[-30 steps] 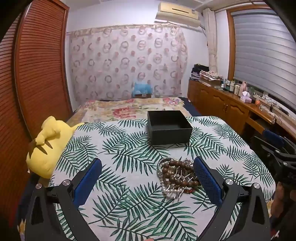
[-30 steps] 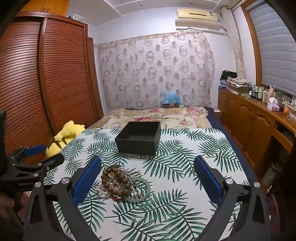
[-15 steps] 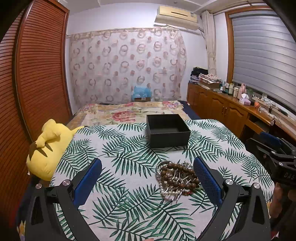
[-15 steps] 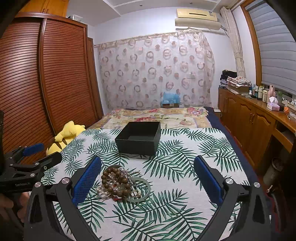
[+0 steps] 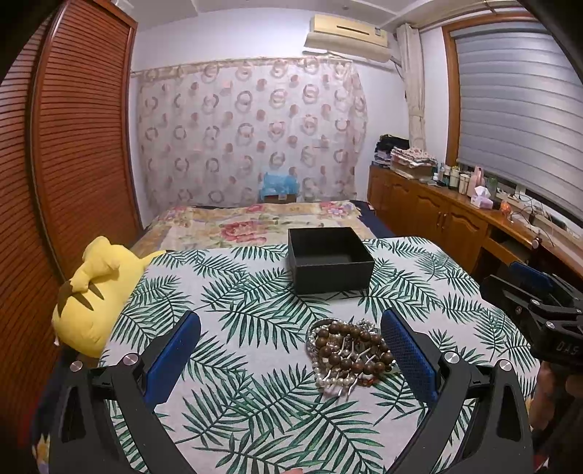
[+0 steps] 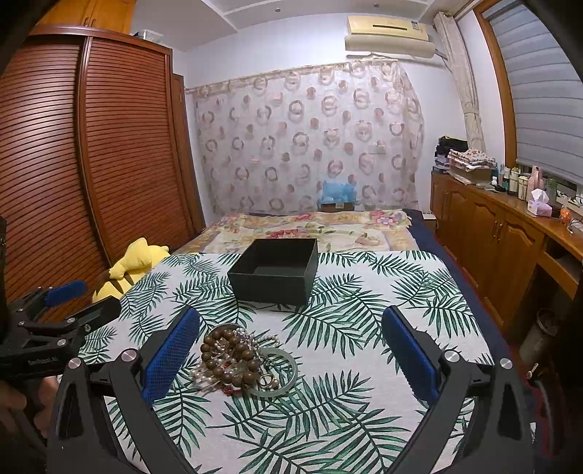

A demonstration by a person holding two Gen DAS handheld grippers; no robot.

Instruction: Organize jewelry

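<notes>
We hold our left gripper (image 5: pixel 289 350) and right gripper (image 6: pixel 290 352) spread wide and empty above a jewelry pile (image 5: pixel 348 355), black box (image 5: pixel 329 259) beyond

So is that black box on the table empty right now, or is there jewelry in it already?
Empty, as far as shows: the black box is open-topped with a bare floor, and the jewelry pile lies on the tablecloth nearer the camera.

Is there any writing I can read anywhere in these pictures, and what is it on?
"DAS": on the black body of the right tool, seen from the left camera; more letters may be cut off.
White lettering on the black body of the left tool, seen from the right camera: too small and blurred to read.
Air conditioner badge and bottles on the counter: too small to read.
</notes>
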